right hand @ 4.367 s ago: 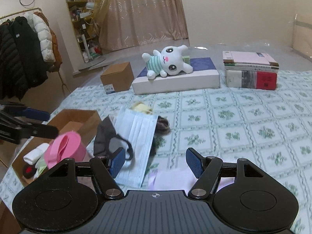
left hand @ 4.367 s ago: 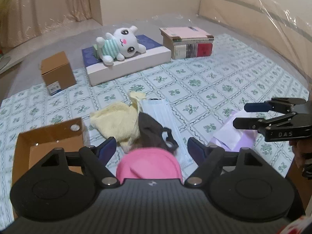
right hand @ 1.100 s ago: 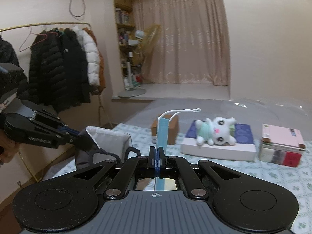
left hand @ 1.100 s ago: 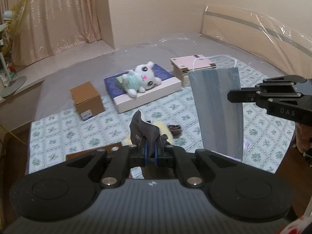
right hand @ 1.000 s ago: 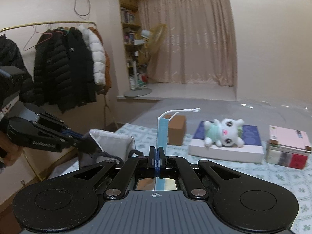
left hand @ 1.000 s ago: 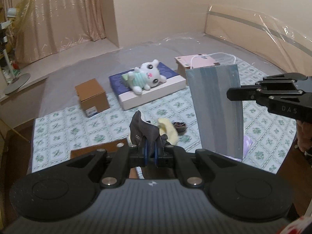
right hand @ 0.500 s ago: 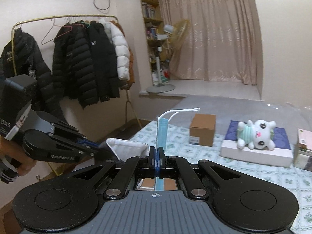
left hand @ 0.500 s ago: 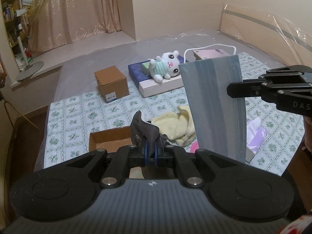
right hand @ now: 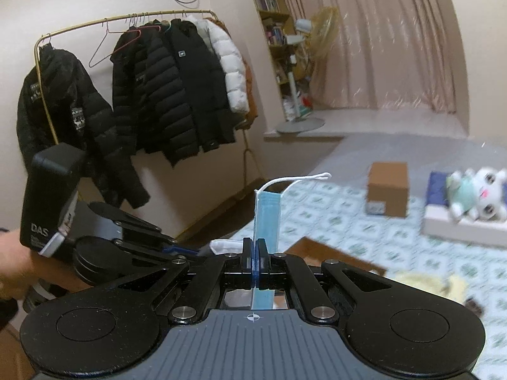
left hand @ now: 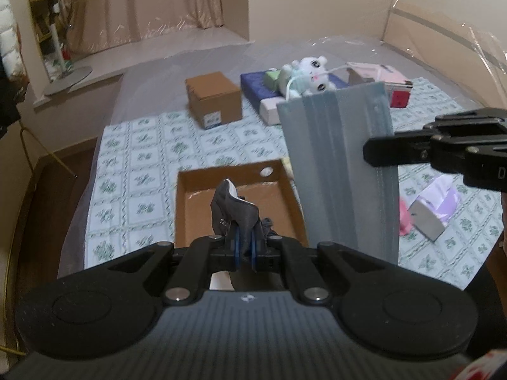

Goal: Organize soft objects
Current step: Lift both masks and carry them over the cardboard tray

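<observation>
Left tongs (left hand: 243,247): clenched on a dark grey cloth mask (left hand: 233,213), crumpled, held above an open shallow cardboard box (left hand: 193,209) on the bed. Right tongs (right hand: 256,261): clenched on a pleated blue paper mask (left hand: 340,171), hanging flat, white ear loop (right hand: 298,180) uppermost. On the tile-patterned sheet (left hand: 142,164): yellow fleecy cloth (right hand: 437,288), white plush rabbit (left hand: 309,72).

"DAS" is showing in white letters on the black body of the left claw (right hand: 187,250); other labels are staying too blurred to read.
</observation>
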